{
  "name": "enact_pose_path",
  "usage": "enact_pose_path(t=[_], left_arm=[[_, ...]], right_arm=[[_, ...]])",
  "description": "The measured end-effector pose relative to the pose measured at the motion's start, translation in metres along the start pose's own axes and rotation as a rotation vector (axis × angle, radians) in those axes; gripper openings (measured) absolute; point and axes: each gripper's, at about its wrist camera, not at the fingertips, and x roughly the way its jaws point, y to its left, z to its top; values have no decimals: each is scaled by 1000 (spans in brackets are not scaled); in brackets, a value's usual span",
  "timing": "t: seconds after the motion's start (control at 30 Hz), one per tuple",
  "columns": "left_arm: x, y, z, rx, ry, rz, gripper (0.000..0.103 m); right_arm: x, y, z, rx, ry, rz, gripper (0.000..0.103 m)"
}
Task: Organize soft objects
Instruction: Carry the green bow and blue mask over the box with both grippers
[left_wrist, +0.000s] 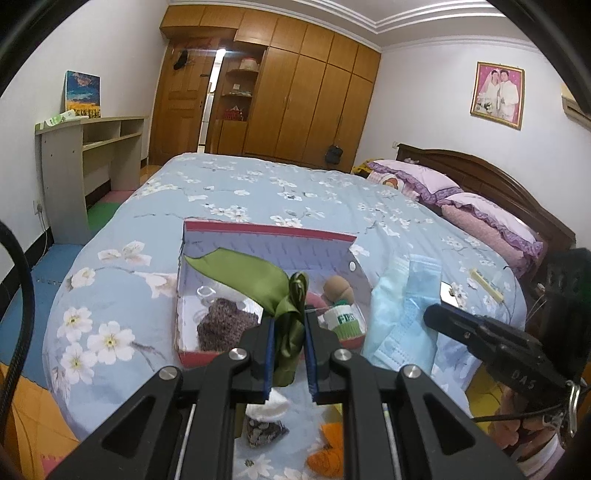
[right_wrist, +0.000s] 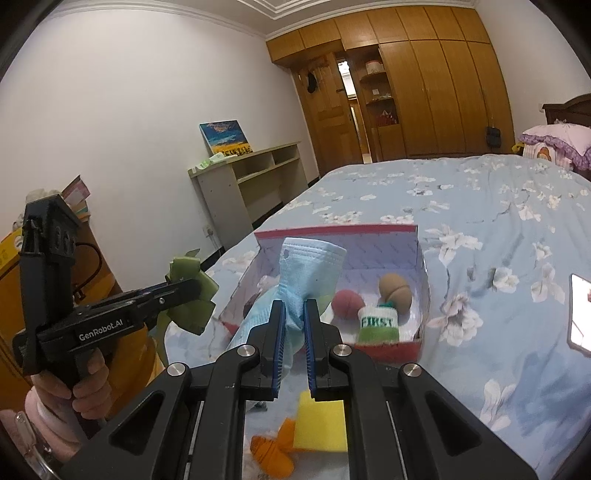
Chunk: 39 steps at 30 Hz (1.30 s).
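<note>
My left gripper (left_wrist: 290, 324) is shut on a green satin ribbon (left_wrist: 251, 271), which loops up over the near edge of the red box (left_wrist: 269, 229). My right gripper (right_wrist: 294, 307) is shut on a light blue face mask (right_wrist: 314, 262), held up in front of the box (right_wrist: 334, 229). In the left wrist view the mask (left_wrist: 402, 317) hangs from the right gripper (left_wrist: 430, 315). Inside the box lie a brown knitted piece (left_wrist: 225, 323), a red ball (right_wrist: 347, 302), a tan plush (right_wrist: 395, 290) and a green-and-white knitted sleeve (right_wrist: 380, 325). The left gripper (right_wrist: 197, 290) also shows with the ribbon (right_wrist: 192, 299).
The box sits on a flowered blue bedspread (left_wrist: 258, 184). Near the bed's front edge lie a yellow sponge (right_wrist: 323, 424), an orange knitted piece (right_wrist: 273, 448) and a small patterned pouch (left_wrist: 264, 424). A phone (right_wrist: 580, 314) lies to the right. Pillows (left_wrist: 480, 210) lie at the headboard.
</note>
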Motion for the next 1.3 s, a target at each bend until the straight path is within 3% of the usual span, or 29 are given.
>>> enact_pose_path(t=[0.7, 1.3], left_arm=[[104, 1, 34, 41, 70, 23, 14], [181, 17, 22, 35, 179, 64, 14]], right_arm=[[61, -33, 34, 2, 3, -77, 11], [124, -73, 28, 36, 67, -132, 11]])
